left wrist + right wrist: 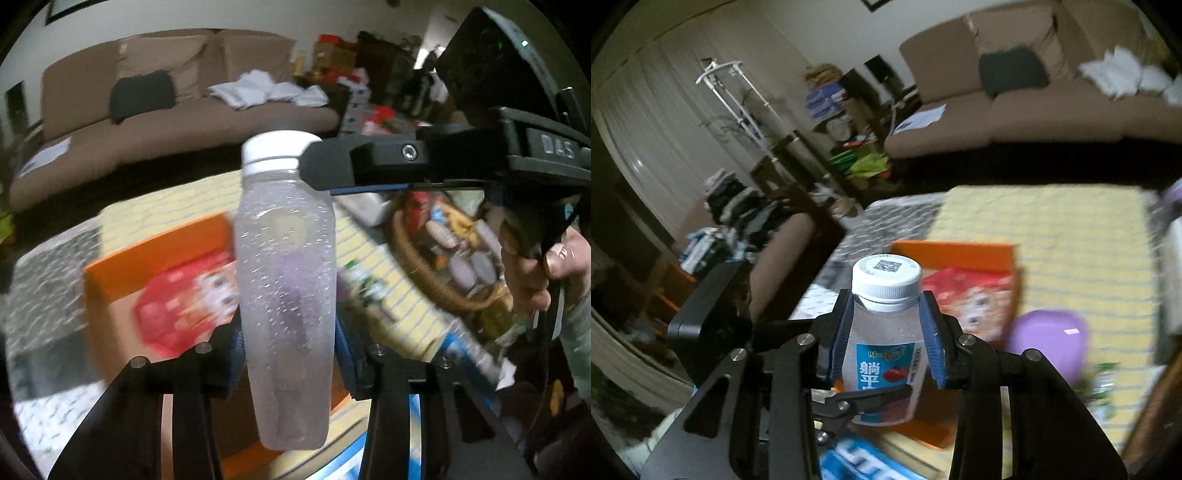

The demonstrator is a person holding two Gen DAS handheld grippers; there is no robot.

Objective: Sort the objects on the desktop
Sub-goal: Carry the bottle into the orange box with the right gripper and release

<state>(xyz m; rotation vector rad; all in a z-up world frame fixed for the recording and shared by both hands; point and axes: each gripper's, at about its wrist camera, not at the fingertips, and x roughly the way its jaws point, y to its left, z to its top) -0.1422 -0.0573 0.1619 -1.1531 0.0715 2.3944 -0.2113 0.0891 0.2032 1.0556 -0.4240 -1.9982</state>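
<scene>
A clear plastic bottle [286,295] with a white cap is held upright above the table by both grippers. My left gripper [288,343] is shut on its lower body. My right gripper [886,332] is shut on its shoulder just below the cap [886,275], and its finger also shows in the left wrist view [332,166] against the bottle's neck. The bottle's blue label [882,373] faces the right wrist camera. An orange box [162,266] with a red snack packet lies on the table below.
A wicker basket [417,266] full of small items stands at the right of the yellow checked tablecloth [1071,236]. A purple bowl [1049,339] sits beside the orange box [960,254]. A blue packet [864,465] lies near the front edge. A brown sofa [177,110] is behind.
</scene>
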